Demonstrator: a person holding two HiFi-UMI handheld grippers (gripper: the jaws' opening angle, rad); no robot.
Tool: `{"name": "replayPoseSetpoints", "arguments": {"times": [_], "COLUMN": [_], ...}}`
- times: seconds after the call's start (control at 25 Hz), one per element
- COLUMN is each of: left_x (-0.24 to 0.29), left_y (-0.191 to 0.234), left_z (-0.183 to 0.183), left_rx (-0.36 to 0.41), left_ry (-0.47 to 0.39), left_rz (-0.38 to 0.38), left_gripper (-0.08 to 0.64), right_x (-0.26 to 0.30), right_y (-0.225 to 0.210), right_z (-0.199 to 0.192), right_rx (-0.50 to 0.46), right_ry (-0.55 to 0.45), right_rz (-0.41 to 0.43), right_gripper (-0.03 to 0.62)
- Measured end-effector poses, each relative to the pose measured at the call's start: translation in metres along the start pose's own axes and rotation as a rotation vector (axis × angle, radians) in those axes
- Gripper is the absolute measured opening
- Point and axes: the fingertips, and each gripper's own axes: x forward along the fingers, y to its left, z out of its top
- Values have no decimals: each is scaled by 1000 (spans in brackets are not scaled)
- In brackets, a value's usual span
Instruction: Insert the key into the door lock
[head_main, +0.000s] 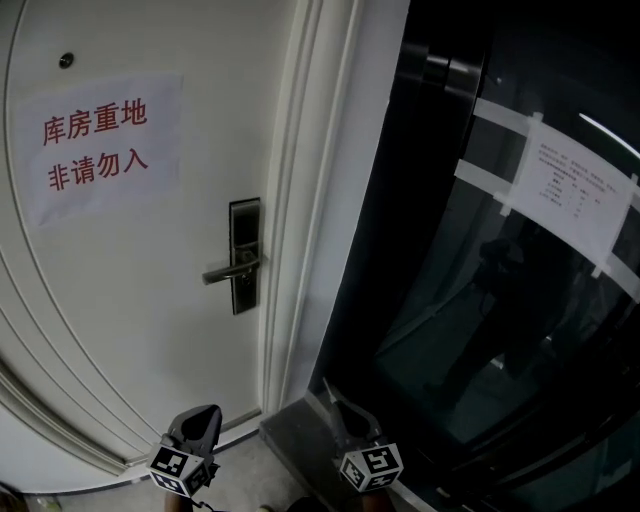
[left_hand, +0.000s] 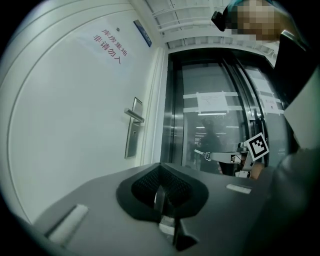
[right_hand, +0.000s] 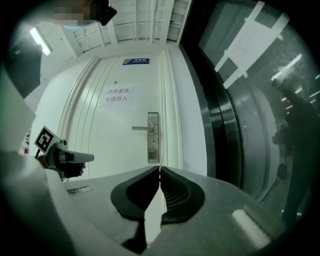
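Head view, far left: white door (head_main: 130, 300) fills the left half, w/ curved raised mouldings sweeping down toward its bottom left corner. Paper notice (head_main: 100, 145) w/ red Chinese characters is stuck on the door's upper left part. Small round peephole (head_main: 66, 61) just above it, nr the top edge.

L gripper (left_hand: 160, 166) sits low in the head view, in front of the door's bottom edge. Its marker cube (head_main: 182, 468) is toward the person and it points at the door. Jaws are together, tips meeting, nothing seen btwn them.

Metal lock plate (head_main: 245, 255) stands upright at the door's right edge, approx mid-height. Lever handle (head_main: 228, 270) sticks out of it to the left. Keyhole too small to make out. White door frame (head_main: 300, 200) runs just right of the plate.

R gripper (right_hand: 160, 168) is low in the head view, right of the L gripper and apart from it, nr the foot of the frame. Its jaws are clamped on the key (left_hand: 202, 154), which pokes out past the tips. The key shows best in the left gripper view, as a small pale metal piece. It's well apart from the lock plate. In the right gripper view the plate stands straight beyond the jaw tips, in line w/ them.

Far right: dark glass panel (head_main: 480, 330) in a black surround. Sheet of paper (head_main: 575, 195) is fixed on it w/ strips of white tape (head_main: 490, 115). Print too small to read.
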Motion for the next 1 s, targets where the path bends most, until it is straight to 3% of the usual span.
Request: {"name": "replayPoseSetpoints", "arguments": {"times": [0.28,0.56,1.0], "left_x": [12,30,44], "left_y": [34,65,87], "left_z": [2,5,3], "left_rx": [0,-14,-37], "left_ry": [-9,-18,-33], "left_rz": [93,195,306], "left_gripper": [3,3,3], "right_x": [57,124,191], "right_y": [-5,-7,4], "right_z": [10,34,56], "right_rx": [-61,-251,-405], "right_ry": [-16,-18,-83], "right_rz": [88,164,308], "right_gripper": [8,8,8]}}
